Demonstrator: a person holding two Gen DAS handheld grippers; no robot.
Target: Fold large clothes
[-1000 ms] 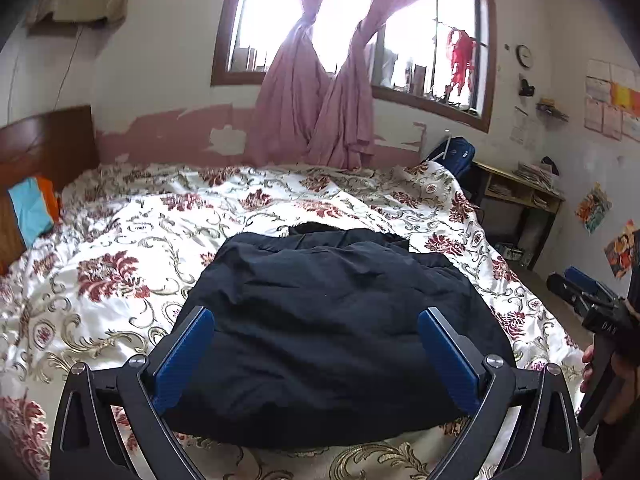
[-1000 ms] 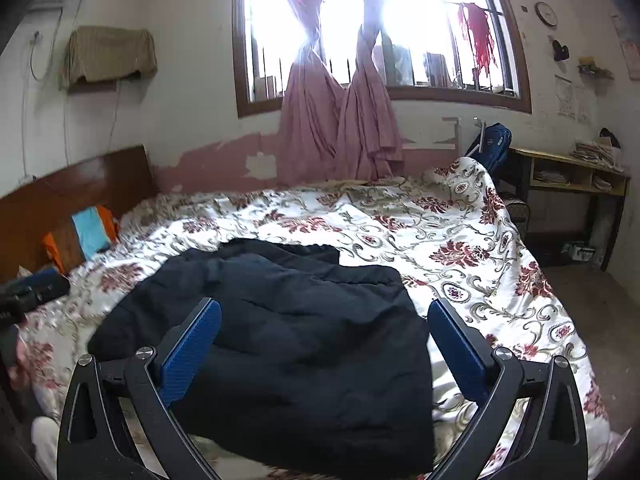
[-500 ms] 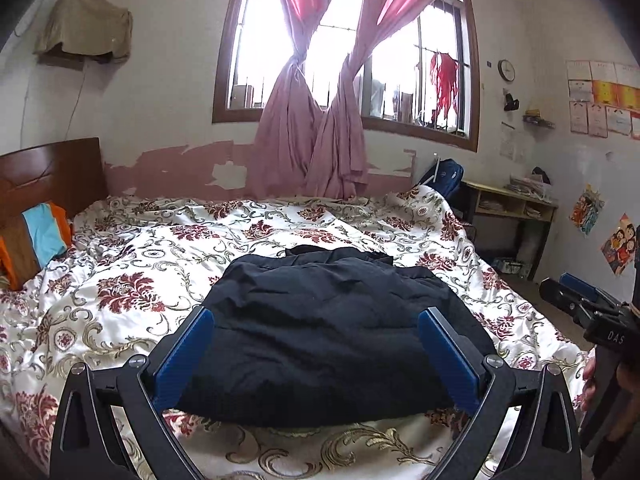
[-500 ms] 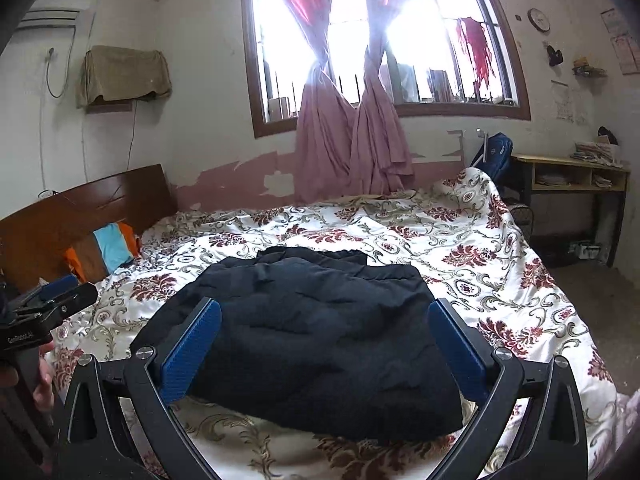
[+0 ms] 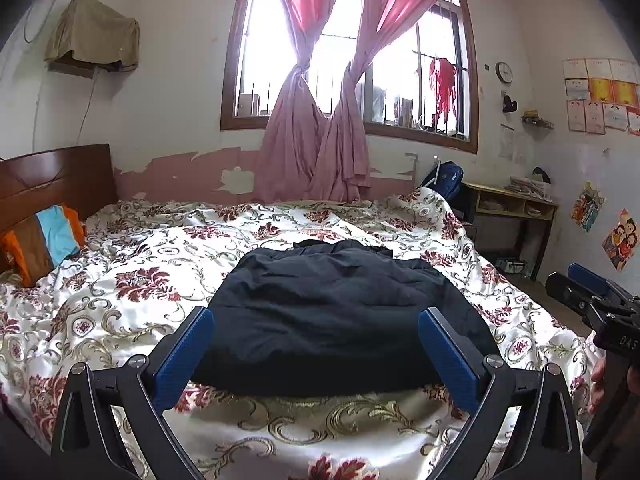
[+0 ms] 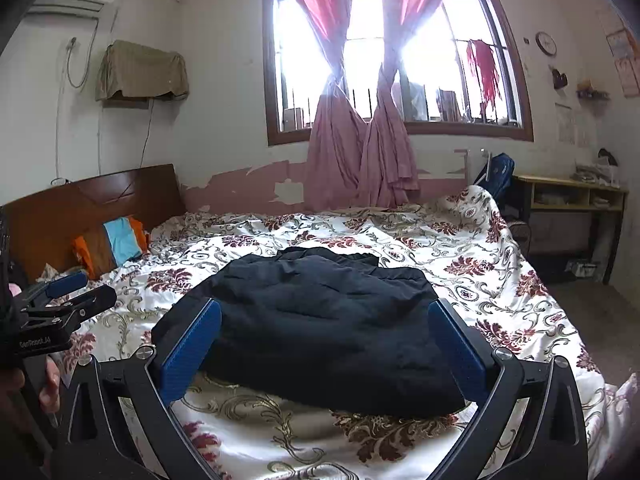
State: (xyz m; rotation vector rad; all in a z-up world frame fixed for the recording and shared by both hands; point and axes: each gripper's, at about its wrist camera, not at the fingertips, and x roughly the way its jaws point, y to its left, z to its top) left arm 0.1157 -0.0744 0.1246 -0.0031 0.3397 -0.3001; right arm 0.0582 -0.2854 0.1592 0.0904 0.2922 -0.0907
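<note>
- Directly ahead of both tools, a dark navy garment (image 5: 336, 316) lies folded into a thick, rumpled rectangle on a bed covered by a white quilt with red flowers and gold scrolls (image 5: 120, 280).
- Seen along the left gripper (image 5: 316, 344), its two blue-padded fingers (image 5: 182, 354) stand wide apart and hold nothing; the garment's near edge sits between and just beyond them, not touched.
- Likewise, the right gripper (image 6: 326, 348) is spread wide and empty, with the garment (image 6: 320, 332) lying just past its blue pads (image 6: 192, 350).
- From the left tool's view, the right gripper (image 5: 592, 300) appears at the far right edge, off the bed's side, gripped by a hand.
- From the right tool's view, the left gripper (image 6: 64, 296) shows at the far left edge, apart from the garment.
- Beyond the garment, far left of the tools, a pillow striped orange, brown and blue (image 5: 40, 242) leans against a dark wooden headboard (image 5: 52, 180).
- Farther ahead, knotted pink curtains (image 5: 320, 152) hang in a bright window.
</note>
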